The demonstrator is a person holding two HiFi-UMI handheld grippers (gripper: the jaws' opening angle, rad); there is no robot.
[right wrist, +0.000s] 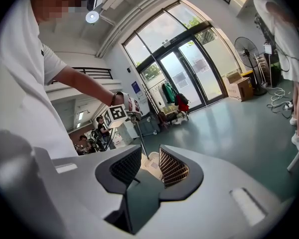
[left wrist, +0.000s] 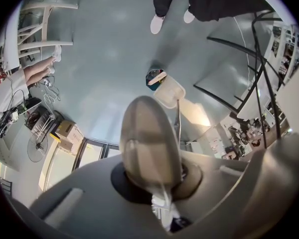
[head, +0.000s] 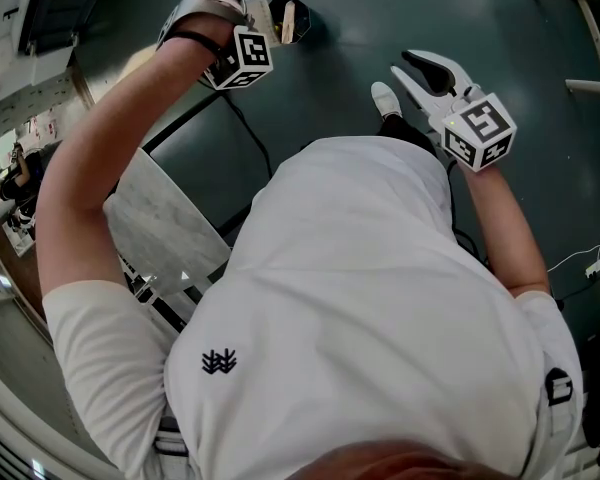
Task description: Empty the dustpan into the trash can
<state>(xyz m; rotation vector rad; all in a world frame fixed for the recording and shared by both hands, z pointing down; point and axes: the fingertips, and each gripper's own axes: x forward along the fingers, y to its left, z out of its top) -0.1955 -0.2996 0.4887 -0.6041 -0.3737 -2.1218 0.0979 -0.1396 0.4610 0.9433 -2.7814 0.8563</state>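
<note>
A cream dustpan [left wrist: 169, 93] hangs on a thin long handle [left wrist: 178, 121] just above the floor, touching or right beside a small dark trash can [left wrist: 153, 77] with coloured rubbish in it. My left gripper [left wrist: 167, 193] is shut on the top of that handle. From the head view the left gripper [head: 220, 13] is raised at the top left, over the dustpan [head: 268, 18] and the trash can [head: 298, 18]. My right gripper [head: 425, 73] is held apart to the right, open and with nothing in it. Through the right gripper [right wrist: 150, 163] gap I see the dustpan [right wrist: 150, 167].
A marble-topped table [head: 165, 223] on a black frame stands at my left. A white frame [head: 590, 28] is at the far right, with a cable [head: 585, 263] on the dark floor. Another person's legs [left wrist: 162, 4] stand beyond the trash can. Boxes and a fan [right wrist: 241, 83] are near the glass doors.
</note>
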